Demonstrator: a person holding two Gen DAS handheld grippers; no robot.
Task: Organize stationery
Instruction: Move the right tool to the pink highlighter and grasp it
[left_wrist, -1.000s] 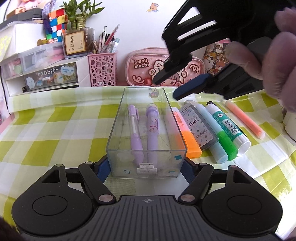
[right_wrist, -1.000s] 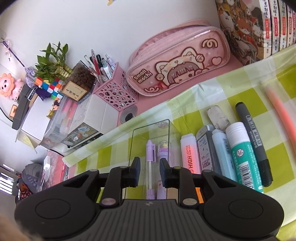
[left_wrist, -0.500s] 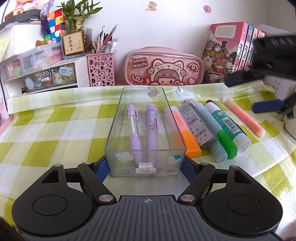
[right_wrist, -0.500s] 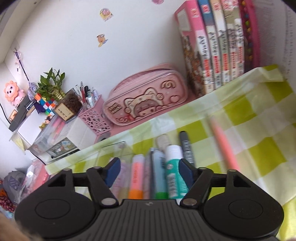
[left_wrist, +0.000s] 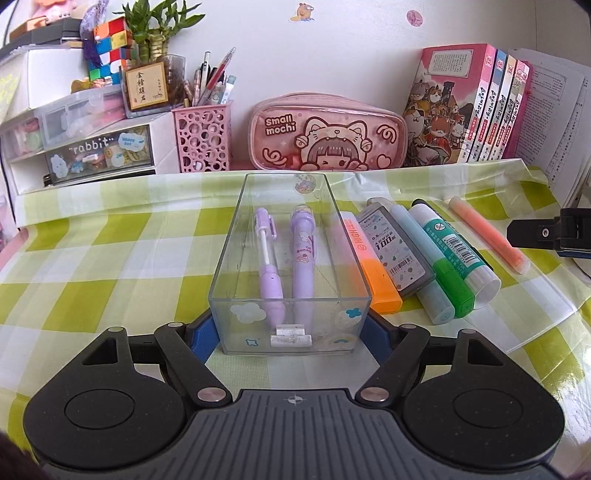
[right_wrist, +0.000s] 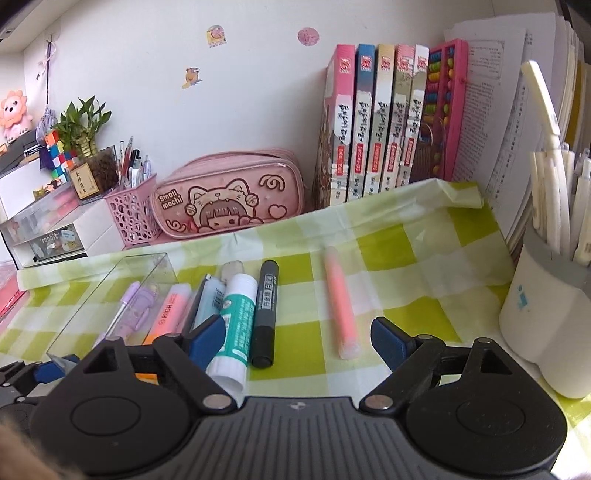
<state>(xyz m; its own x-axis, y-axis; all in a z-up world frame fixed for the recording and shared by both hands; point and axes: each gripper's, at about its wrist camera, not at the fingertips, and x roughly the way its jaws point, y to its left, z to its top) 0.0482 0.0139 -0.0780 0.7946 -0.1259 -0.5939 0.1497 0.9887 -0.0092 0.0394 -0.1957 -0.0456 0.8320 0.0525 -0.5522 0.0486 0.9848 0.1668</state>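
Observation:
My left gripper is shut on the near end of a clear plastic box, a blue pad against each side wall. Two purple pens lie inside. To the box's right lie an orange highlighter, a grey lead case, a green-and-white glue stick and a pink highlighter. My right gripper hovers low over the cloth with its jaws opening wide and nothing between them. The pink highlighter and a black marker lie just ahead of it.
A pink pencil case, a pink mesh pen holder and a drawer unit line the back wall. Books stand at the back right. A white pen cup stands close to the right fingers.
My right gripper has swung from above the box to the right side of the table and its jaws have gone from nearly shut to wide. The left gripper and box have stayed put.

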